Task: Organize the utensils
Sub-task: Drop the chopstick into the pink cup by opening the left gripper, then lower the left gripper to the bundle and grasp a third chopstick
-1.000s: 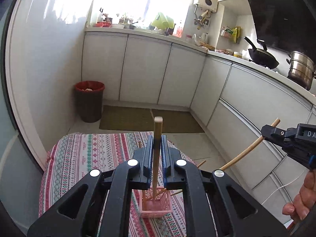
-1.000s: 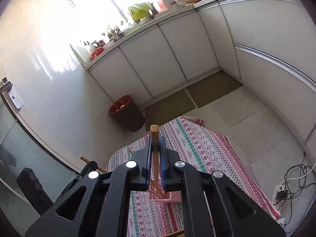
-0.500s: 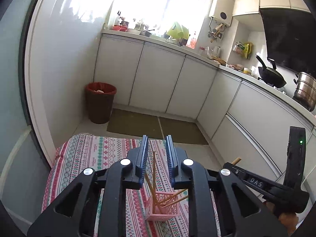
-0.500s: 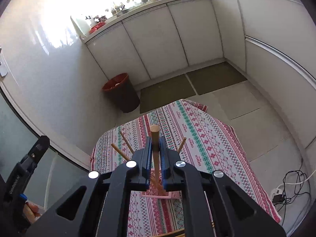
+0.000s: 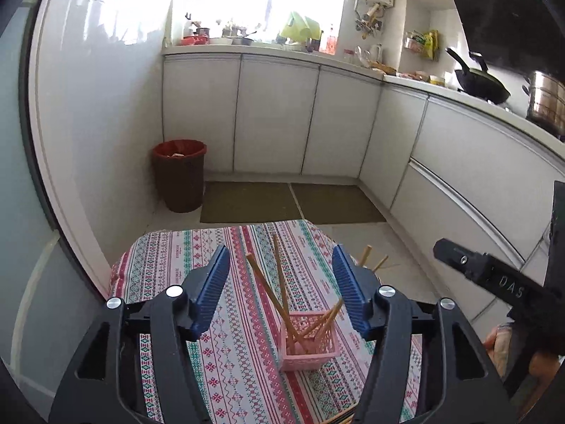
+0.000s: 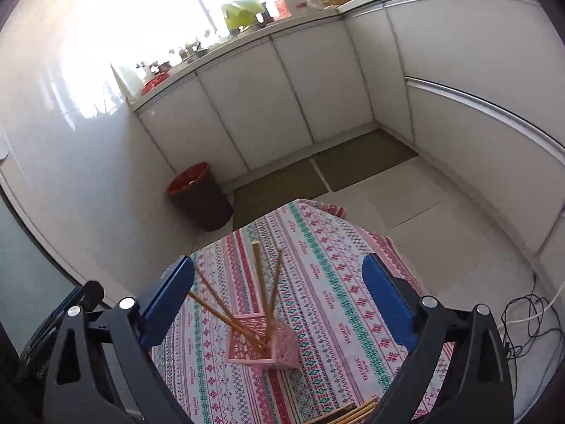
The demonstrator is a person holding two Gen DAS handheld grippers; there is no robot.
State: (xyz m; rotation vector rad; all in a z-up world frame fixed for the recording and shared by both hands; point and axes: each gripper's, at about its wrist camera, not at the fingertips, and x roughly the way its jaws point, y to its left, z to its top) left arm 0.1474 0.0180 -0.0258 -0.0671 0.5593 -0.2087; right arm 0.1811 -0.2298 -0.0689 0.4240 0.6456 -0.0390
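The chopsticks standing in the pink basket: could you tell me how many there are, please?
5 chopsticks at least in the basket: two lean left, three lean right. More lie on the table's near edge, partly hidden.

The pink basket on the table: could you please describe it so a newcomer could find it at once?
Start at the table under the striped patterned tablecloth. Near its middle stands the small pink basket with lattice walls. It is the only container on the cloth, and wooden chopsticks lean out of it at splayed angles.

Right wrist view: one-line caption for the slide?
Open right gripper above a pink perforated plastic basket holding wooden chopsticks on a patterned striped tablecloth.
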